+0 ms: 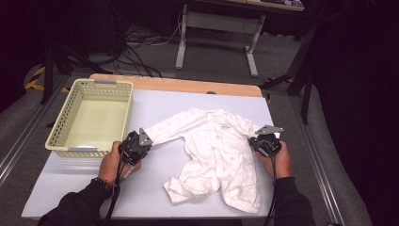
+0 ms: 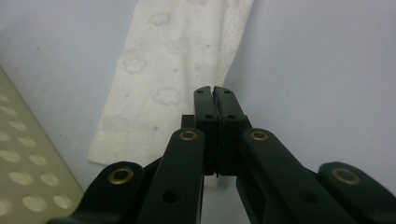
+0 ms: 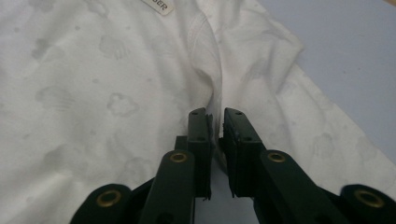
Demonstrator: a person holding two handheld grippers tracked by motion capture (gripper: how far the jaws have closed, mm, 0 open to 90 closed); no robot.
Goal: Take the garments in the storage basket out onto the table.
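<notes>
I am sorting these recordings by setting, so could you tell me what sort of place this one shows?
Probably a lab or workshop recording station, not a home. A work table with a pale cover stands between metal rails, loose cables trail over the grey floor behind it, and a white baby garment and a plastic basket lie set out on it.

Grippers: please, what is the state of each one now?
Left gripper: closed on the edge of the white baby suit sleeve.
Right gripper: closed on a pinched fold of the baby suit.
</notes>
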